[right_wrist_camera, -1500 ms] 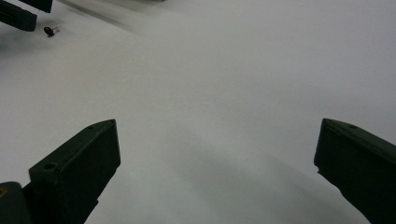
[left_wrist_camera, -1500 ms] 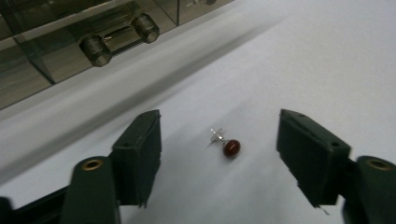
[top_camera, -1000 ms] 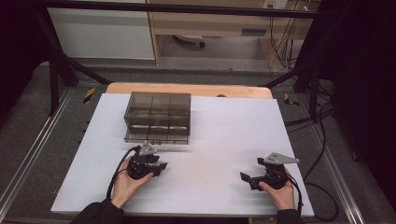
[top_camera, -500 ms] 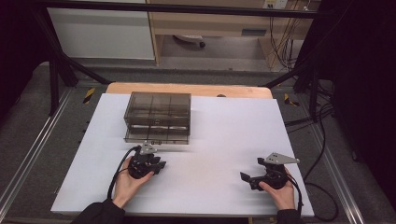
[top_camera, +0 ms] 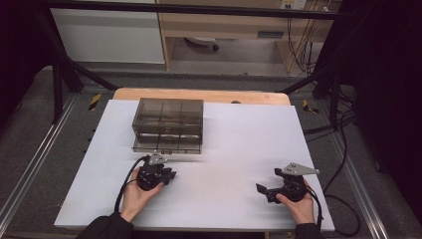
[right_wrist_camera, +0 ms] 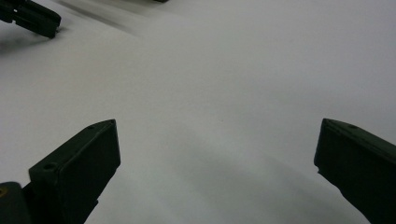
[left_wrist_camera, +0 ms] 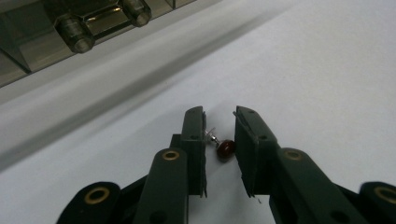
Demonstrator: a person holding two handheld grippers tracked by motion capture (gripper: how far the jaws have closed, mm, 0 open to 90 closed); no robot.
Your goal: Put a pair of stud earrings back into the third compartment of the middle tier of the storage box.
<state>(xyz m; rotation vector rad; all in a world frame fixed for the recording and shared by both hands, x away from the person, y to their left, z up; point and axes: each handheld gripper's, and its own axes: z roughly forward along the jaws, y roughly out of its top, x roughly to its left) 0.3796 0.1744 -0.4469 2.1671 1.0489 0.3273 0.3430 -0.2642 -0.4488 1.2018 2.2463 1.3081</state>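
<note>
Left tongs [left_wrist_camera: 219,135] low over the white counter [top_camera: 229,144], jaws narrow, pinching a small pin [left_wrist_camera: 223,148] with a dark red bead head and metal post between them. Just ahead: smoky clear drawer box [top_camera: 168,124], two knobs [left_wrist_camera: 77,39] facing the tongs. Right tongs [right_wrist_camera: 217,158] spread wide, nothing between, resting near the counter's right front, well apart from the left.

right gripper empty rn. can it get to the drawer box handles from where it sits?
Probably yes. The right gripper is open and holds nothing, and bare white tabletop lies between it and the smoky drawer box. The left gripper, shut on a small red-headed pin, sits just before the box front and may crowd it.
</note>
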